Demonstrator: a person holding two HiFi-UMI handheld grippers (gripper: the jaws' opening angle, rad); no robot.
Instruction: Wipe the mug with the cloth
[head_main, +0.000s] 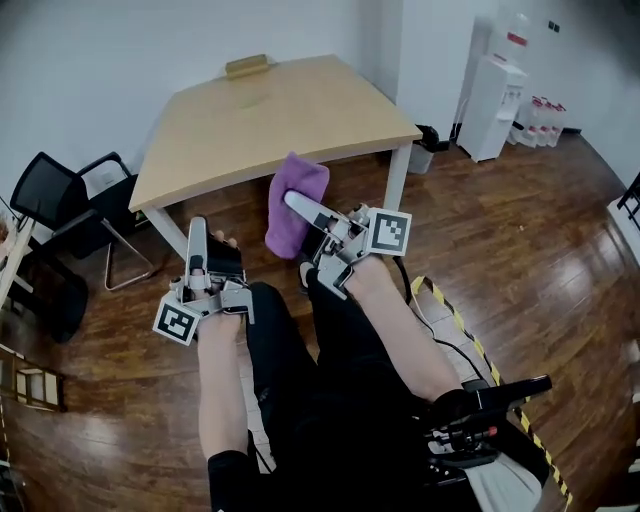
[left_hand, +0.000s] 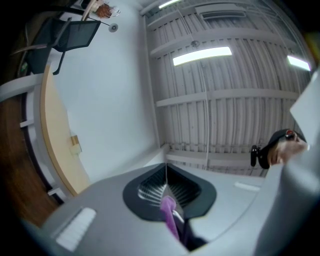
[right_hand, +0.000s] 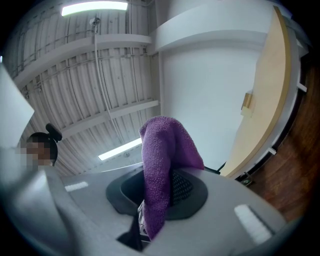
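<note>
The purple cloth (head_main: 290, 228) is up in the air, pinched in the right claw (head_main: 296, 202) and flopping over its tips, so it hangs clear of the wooden floor (head_main: 480, 230) just short of the tabletop (head_main: 270, 110). The left claw (head_main: 197, 232) beside it is clenched, with only a thin purple sliver (left_hand: 170, 215) low between its jaws; I can't tell what that is. A dark shape (head_main: 224, 264) sits right against that claw and might be the mug, though I couldn't swear to it. The tabletop carries only a small yellowish block (head_main: 246, 66) at its far edge. From where the person stands, back from the table with both claws tipped upward, I'd say no wiping is going on.
</note>
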